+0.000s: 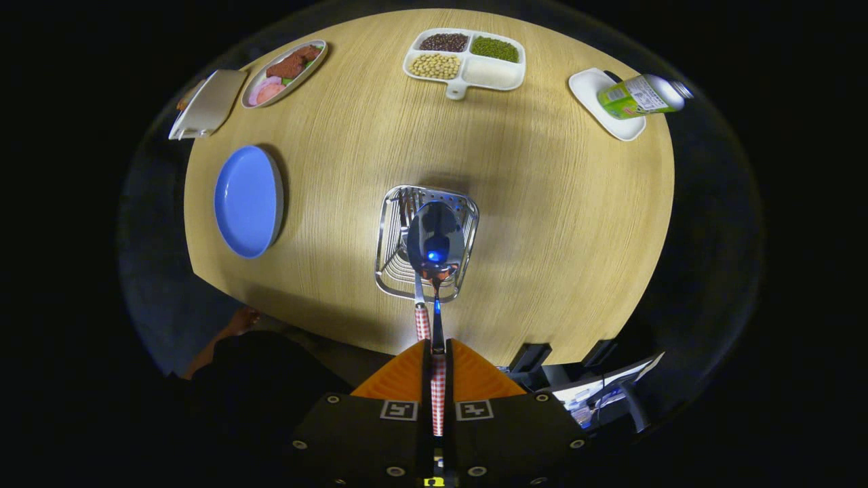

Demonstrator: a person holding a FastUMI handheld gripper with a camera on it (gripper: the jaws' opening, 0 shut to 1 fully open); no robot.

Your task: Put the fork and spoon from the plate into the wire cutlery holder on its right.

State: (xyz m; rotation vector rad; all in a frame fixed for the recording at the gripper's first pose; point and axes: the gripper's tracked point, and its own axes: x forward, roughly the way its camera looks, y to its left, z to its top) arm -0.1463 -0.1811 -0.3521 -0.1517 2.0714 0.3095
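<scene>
The fingers (437,352) are pressed together on the red-and-white checked handle of the spoon (435,238), which runs out straight ahead of them. Its shiny oval bowl hangs over the mouth of the wire cutlery holder (390,244), a rounded-square basket of bright metal rods standing on the pale wood-grain desk (542,203) just ahead of the fingers. A second checked handle, the fork (420,305), leans out of the holder beside the spoon, its tines down among the wires. Well to the left of the fingers lies a smooth round blue plate (248,200). Far beyond them sits a white four-part tray (465,59) of beans and grains, with an oval dish of food (285,72) to its left and a green-labelled bottle (641,95) lying on a white dish (597,102) to its right.
</scene>
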